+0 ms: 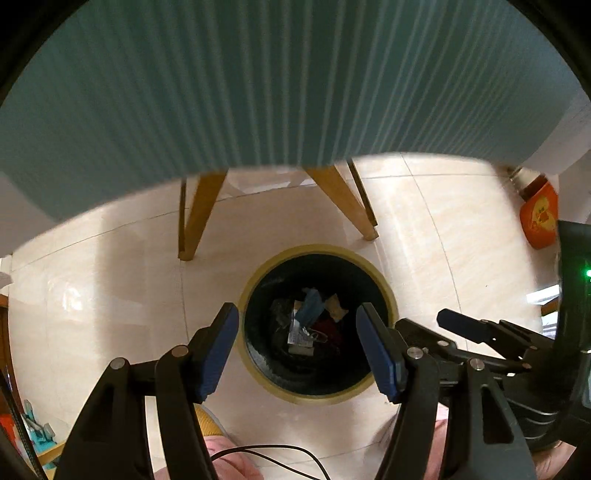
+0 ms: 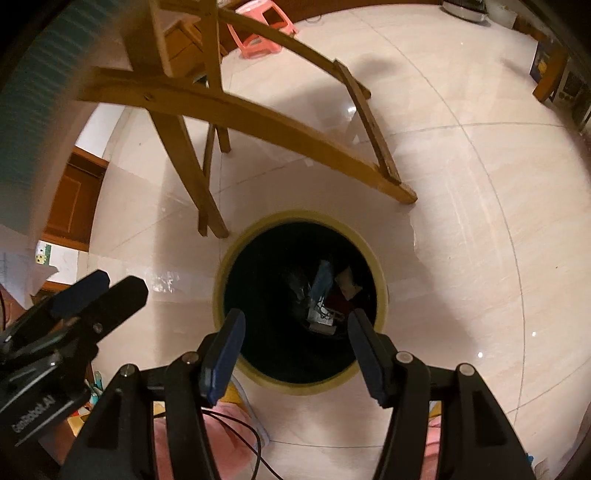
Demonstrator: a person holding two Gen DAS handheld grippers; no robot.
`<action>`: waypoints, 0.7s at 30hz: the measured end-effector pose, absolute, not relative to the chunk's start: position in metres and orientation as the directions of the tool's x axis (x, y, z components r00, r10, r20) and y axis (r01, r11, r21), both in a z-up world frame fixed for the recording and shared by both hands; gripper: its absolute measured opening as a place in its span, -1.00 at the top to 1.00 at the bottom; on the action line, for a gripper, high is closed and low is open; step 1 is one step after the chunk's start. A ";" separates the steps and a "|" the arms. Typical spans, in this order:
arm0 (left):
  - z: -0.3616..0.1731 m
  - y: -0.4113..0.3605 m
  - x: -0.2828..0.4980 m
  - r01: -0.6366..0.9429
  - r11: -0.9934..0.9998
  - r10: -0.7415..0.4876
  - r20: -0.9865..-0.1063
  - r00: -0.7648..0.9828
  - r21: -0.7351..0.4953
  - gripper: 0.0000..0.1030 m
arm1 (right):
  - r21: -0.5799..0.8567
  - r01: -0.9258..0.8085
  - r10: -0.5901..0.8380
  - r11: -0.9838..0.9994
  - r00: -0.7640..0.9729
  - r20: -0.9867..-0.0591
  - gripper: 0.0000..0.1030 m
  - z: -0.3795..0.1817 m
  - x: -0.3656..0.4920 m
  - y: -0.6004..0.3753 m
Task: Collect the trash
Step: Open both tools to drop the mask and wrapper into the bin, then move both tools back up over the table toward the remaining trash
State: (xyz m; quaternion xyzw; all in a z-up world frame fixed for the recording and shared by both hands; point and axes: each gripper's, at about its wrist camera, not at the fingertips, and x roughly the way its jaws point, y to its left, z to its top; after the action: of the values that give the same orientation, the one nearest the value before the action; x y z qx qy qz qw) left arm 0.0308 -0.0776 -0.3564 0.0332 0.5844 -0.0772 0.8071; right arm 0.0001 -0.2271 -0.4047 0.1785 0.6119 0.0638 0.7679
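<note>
A round trash bin with a yellow rim [image 1: 258, 275] and a black liner stands on the tiled floor below both grippers; it also shows in the right wrist view [image 2: 221, 273]. Inside lies trash [image 1: 308, 321]: blue, white and tan scraps, also seen from the right wrist [image 2: 325, 291]. My left gripper [image 1: 297, 314] hangs open and empty above the bin's mouth. My right gripper [image 2: 295, 321] is open and empty above the same bin. The right gripper appears at the right of the left wrist view [image 1: 476, 328], and the left gripper at the left of the right wrist view [image 2: 99, 291].
A table with a teal striped cloth [image 1: 258, 81] and wooden legs [image 1: 199, 218] stands just behind the bin. An orange bottle [image 1: 539, 218] stands on the floor at right. A pink stool [image 2: 258, 33] is farther off. A black cable [image 1: 273, 452] hangs near pink clothing below.
</note>
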 end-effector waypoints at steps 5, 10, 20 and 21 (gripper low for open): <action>-0.313 -0.070 0.024 0.159 0.987 -0.090 -0.944 0.319 -0.040 -0.25 | 0.349 0.101 0.309 0.932 0.284 -0.908 -0.14 -0.354 -0.007 -0.229; -0.256 -0.063 0.015 0.159 0.986 -0.095 -0.934 0.344 -0.042 -0.25 | 0.338 0.068 0.301 0.939 0.318 -0.899 -0.14 -0.293 -0.017 -0.228; -0.135 -0.036 0.019 0.142 0.988 -0.114 -0.878 0.465 -0.053 -0.25 | 0.273 -0.063 0.274 0.960 0.417 -0.866 -0.14 -0.164 -0.026 -0.220; -0.123 -0.033 0.021 0.141 0.989 -0.113 -0.866 0.487 -0.050 -0.25 | 0.266 -0.077 0.272 0.961 0.438 -0.857 -0.14 -0.149 -0.025 -0.219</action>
State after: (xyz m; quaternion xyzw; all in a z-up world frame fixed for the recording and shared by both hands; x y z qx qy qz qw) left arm 0.0213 -0.0330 -0.1225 0.0139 0.5011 -0.0738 0.8621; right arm -0.0251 -0.2190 -0.1487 0.0940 0.5201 0.1035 0.8426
